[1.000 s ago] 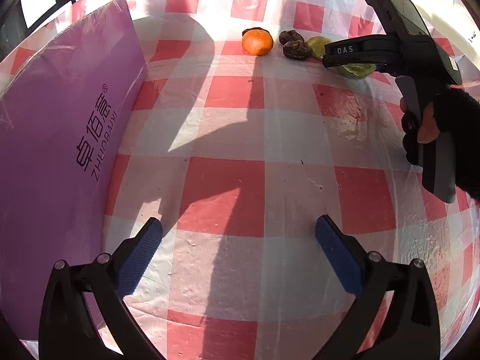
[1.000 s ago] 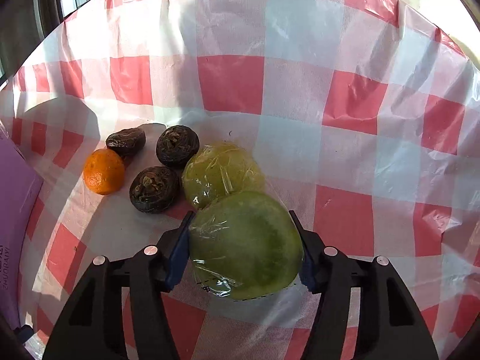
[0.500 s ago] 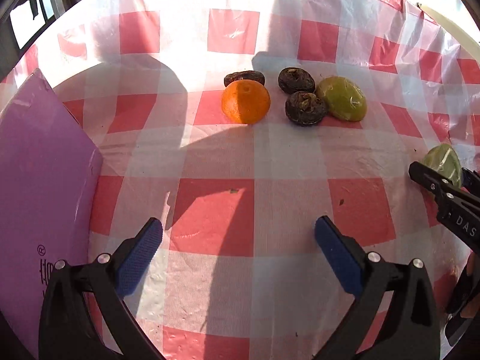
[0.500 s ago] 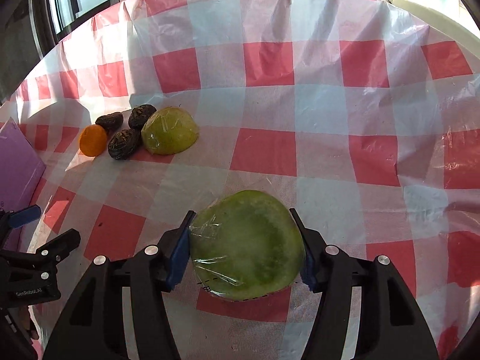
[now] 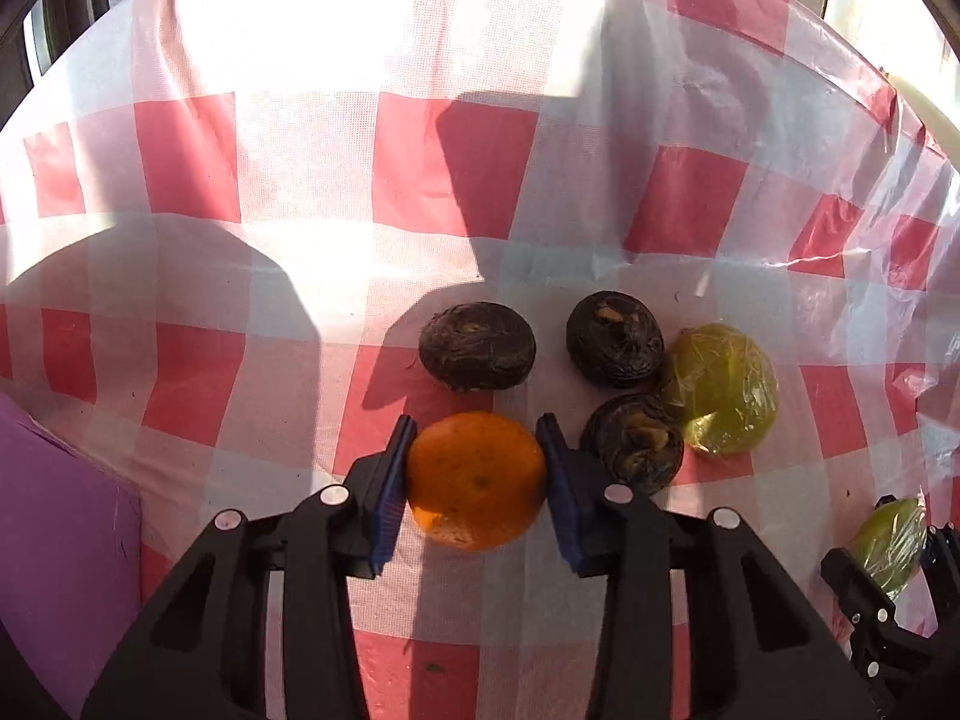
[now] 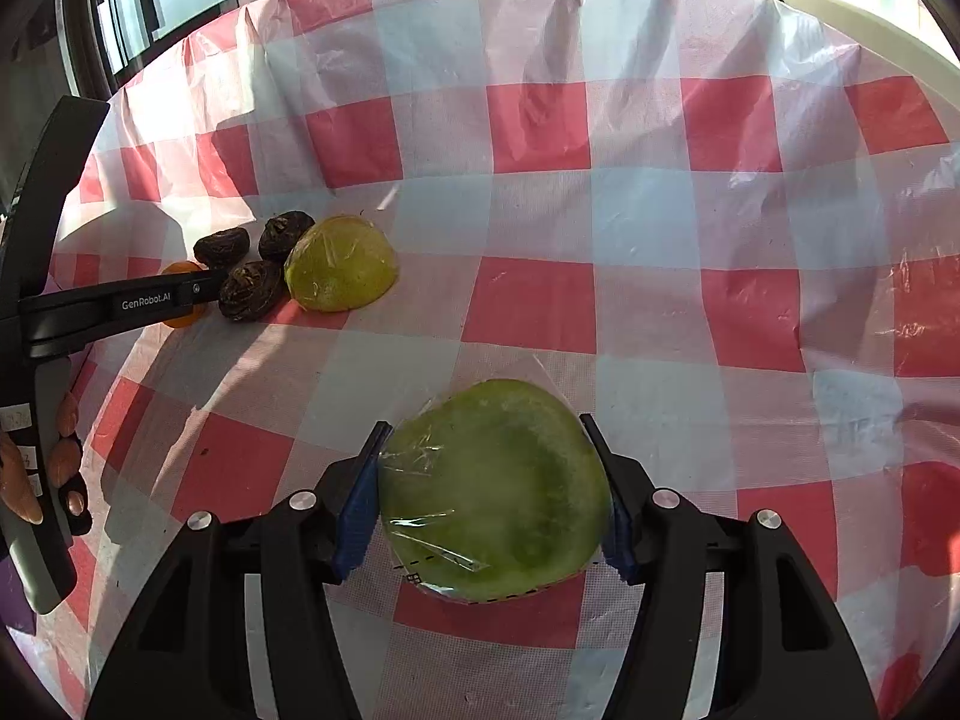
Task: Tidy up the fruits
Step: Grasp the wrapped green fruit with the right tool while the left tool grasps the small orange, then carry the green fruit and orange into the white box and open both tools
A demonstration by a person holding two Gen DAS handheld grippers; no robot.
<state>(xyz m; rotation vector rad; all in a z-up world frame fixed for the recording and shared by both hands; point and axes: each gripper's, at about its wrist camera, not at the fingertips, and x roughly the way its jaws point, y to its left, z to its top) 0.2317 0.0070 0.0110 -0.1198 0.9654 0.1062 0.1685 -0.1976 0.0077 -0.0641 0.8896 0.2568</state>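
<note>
Left wrist view, L to R: purple board (image 5: pixel 57 516) sat at the lower-left edge on the red-and-white checked cloth (image 5: pixel 300 192). Center-bottom, the left gripper (image 5: pixel 477 480) had just been closing, w/ the orange (image 5: pixel 477 480) between its jaws; both blue pads lay against the fruit's sides, so it had hold of it, narrow gap only as wide as the orange. Just above the orange sat a dark brown fruit (image 5: pixel 477 347), a second dark fruit (image 5: pixel 615 339) to its right, and a third dark fruit (image 5: pixel 633 443) just beside the right-hand jaw. Touching those two, right of center, lay a yellow-green wrapped fruit (image 5: pixel 723 390). At the lower-right edge the right gripper (image 5: pixel 888 546) showed partly, w/ a green wrapped fruit (image 5: pixel 888 543) in it. Right wrist view, L to R: a hand (image 6: pixel 36 474) at the far-left edge gripped the left tool's handle, its black arm reaching across to the orange (image 6: pixel 180 318), mostly hidden behind it. Dark fruits clustered in the upper left, w/ the yellow-green fruit (image 6: pixel 342 264) touching them on the right. Center-bottom, the right gripper (image 6: pixel 489 495) stood about mid-open, pads pressed on both sides of the green wrapped fruit (image 6: pixel 489 492), well apart from the cluster. Whether that fruit rested on the cloth or was off it, can't tell.
</note>
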